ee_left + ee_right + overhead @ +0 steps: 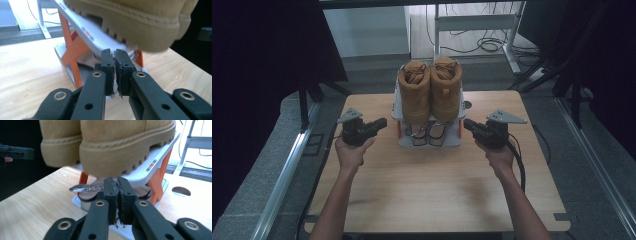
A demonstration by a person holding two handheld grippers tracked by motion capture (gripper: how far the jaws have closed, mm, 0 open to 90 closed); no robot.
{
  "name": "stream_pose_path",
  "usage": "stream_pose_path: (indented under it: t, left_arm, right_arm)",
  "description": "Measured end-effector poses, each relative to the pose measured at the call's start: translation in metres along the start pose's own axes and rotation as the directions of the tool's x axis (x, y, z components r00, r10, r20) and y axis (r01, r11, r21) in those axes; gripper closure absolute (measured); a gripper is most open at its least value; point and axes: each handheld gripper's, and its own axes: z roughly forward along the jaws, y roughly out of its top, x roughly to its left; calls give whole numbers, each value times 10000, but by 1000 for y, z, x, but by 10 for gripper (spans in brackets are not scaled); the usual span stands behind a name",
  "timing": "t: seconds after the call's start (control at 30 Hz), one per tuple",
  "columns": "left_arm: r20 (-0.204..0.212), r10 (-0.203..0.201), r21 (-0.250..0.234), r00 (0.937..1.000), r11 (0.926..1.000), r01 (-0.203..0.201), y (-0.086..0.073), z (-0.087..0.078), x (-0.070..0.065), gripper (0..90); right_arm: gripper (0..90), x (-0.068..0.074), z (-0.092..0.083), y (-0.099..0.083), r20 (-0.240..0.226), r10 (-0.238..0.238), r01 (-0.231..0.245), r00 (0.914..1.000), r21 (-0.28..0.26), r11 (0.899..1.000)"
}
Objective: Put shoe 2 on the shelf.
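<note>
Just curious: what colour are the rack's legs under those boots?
Orange legs, clearest in the left gripper view.

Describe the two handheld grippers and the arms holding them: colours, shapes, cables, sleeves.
Both the left gripper and the right gripper are black, each topped by a grey three-cornered plate. Up close, each has two flat black jaws on linkage arms with silver-ringed pivot holes, and frayed dark pads line the inner faces. A black cable trails from the right gripper. The forearms are bare, with no sleeves showing.
</note>
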Motion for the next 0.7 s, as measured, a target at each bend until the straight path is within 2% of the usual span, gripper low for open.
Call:
stream_pose_path:
  t: [0.07,0.1,0.2,0.33,0.47,0.57,0.63,0.67,0.7]
  left_arm:
    - [133,18,103,9999,9999,-19,-12,-2,-1,808]
    - [185,0,148,9998,9999,-3,-17,-4,-1,759]
    - [220,-37,283,9998,9996,31,-33,-6,-2,664]
    - [235,17,810,9997,9967,-36,-53,-5,-2,555]
    - [137,399,1313,9991,9905,-413,-73,1,-5,481]
    - [202,486,1512,9986,9872,-511,-88,4,-8,438]
    - [250,741,1791,9969,9808,-774,-94,6,-8,423]
    - [138,908,1917,9958,9772,-918,-96,7,-8,408]
    - [82,989,1918,9951,9765,-987,-98,7,-8,399]
  right_arm:
    - [786,2,-3,-9,-149,-77,79,9999,89,9999]
    - [735,3,-4,-12,-251,-171,177,9995,222,9996]
    - [618,7,-6,-24,-250,-408,420,9989,495,9979]
    - [536,9,-11,-40,-285,-403,423,9988,754,9963]
    - [493,10,-14,-61,-264,-187,211,9995,948,9953]
    - [476,10,-16,-79,-157,-130,147,9998,1141,9934]
    - [471,8,-17,-90,-41,-52,57,10000,1260,9920]
    - [471,6,-18,-96,-28,38,-34,10000,1284,9917]
    - [469,5,-18,-101,-7,138,-135,9999,1320,9912]
